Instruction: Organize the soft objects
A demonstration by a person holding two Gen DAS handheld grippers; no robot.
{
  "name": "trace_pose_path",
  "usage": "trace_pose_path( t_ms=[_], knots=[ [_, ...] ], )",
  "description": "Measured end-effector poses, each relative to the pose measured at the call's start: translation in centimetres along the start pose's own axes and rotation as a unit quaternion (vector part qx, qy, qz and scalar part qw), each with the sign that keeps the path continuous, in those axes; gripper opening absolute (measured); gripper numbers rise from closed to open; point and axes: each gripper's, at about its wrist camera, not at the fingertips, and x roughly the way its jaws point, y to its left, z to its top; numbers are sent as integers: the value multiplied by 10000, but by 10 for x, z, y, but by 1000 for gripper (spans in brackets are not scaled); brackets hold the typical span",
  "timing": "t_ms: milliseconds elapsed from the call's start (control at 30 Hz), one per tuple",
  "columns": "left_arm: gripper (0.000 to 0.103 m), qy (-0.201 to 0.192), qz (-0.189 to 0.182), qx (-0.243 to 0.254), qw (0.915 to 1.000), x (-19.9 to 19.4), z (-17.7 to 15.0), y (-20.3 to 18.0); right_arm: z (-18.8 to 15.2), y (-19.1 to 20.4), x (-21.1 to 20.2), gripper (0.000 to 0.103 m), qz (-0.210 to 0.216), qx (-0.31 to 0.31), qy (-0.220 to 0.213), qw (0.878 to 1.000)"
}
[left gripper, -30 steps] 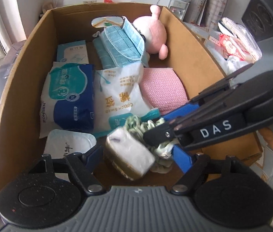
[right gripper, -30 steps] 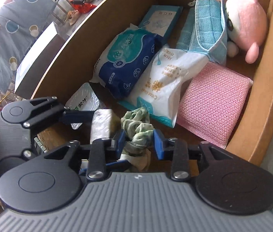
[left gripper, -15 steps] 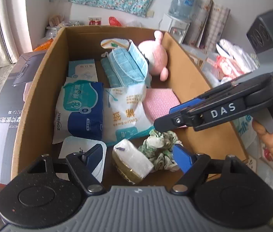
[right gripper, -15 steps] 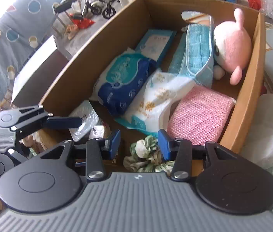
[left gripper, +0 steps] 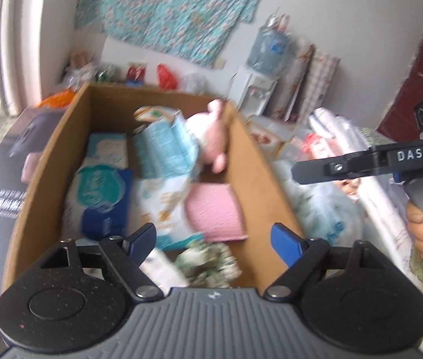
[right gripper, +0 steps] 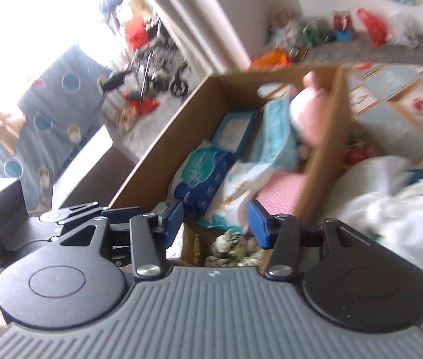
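Note:
A cardboard box (left gripper: 259,161) (right gripper: 151,155) holds soft goods: a blue wipes pack (left gripper: 103,200) (right gripper: 202,176), a white cotton-swab bag (left gripper: 163,209) (right gripper: 238,185), a pink pad (left gripper: 214,212) (right gripper: 280,191), a blue cloth bundle (left gripper: 163,149), a pink plush toy (left gripper: 208,131) (right gripper: 310,110), a green scrunchie (left gripper: 208,260) (right gripper: 235,246) and a white wrapped block (left gripper: 160,266) at the near end. My left gripper (left gripper: 213,237) is open and empty above the near end. My right gripper (right gripper: 214,221) is open and empty, above the box's right side; it shows in the left wrist view (left gripper: 361,164).
White plastic bags and bedding (left gripper: 346,155) (right gripper: 391,197) lie right of the box. A dark carton (left gripper: 8,173) stands at its left. A water dispenser (left gripper: 259,68) and clutter line the far wall. A wheelchair (right gripper: 157,59) stands by the window.
Both grippers have let go, lifted up and pulled back from the box. The scrunchie and the white block stay at the box's near end. The right gripper has swung off to the right.

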Motion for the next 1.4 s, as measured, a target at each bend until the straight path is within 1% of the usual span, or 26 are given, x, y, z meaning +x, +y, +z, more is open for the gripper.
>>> trace_pose_path(
  t_ms=[100,200,333,467,567,633,700,800,900,967,1033,1200,1233,1300,1333,1367,1400],
  knots=[
    [92,-231,-212,225,9993,3,2,-29,-4,-21,-45,55,-317,48,-396,9987],
    [94,-323,-411,463,9976,13,7,-61,-9,-47,-87,57,-640,202,-741,9950],
    [95,-271,-750,702,9943,33,14,-105,-21,-85,-127,59,-1024,453,-1041,9882],
    [95,-55,-858,886,9923,65,22,-143,-33,-125,-143,59,-1433,580,-1089,9819],
    [95,278,-937,797,9920,95,32,-164,-39,-155,-144,59,-1731,589,-1064,9774],
    [95,584,-975,563,9919,116,41,-170,-41,-175,-142,59,-1926,519,-1030,9745],
    [95,880,-1034,276,9904,139,53,-174,-44,-198,-136,59,-2035,499,-950,9732],
    [95,1275,-923,-101,9875,173,71,-183,-44,-229,-121,59,-2088,513,-746,9738],
    [95,1529,-720,-137,9855,205,87,-197,-42,-259,-100,59,-2107,532,-475,9750],
    [95,1780,-619,-258,9817,233,94,-208,-42,-277,-85,59,-2097,552,-310,9757],
    [95,2056,-540,-433,9762,262,99,-216,-42,-292,-71,59,-2118,550,-202,9756],
    [93,2521,-394,-481,9657,324,98,-237,-41,-318,-44,58,-2185,420,15,9749],
    [91,2629,-403,-485,9628,334,96,-240,-42,-321,-39,56,-2221,377,55,9743],
    [87,2831,-436,-522,9567,353,92,-246,-44,-327,-33,49,-2264,350,143,9733],
    [86,2914,-462,-540,9539,361,90,-249,-46,-331,-32,43,-2150,423,158,9756],
    [84,2975,-483,-553,9519,367,87,-251,-49,-333,-32,40,-2052,528,159,9772],
    [82,3030,-495,-551,9501,372,85,-253,-51,-332,-34,39,-2047,556,140,9771]
  ],
)
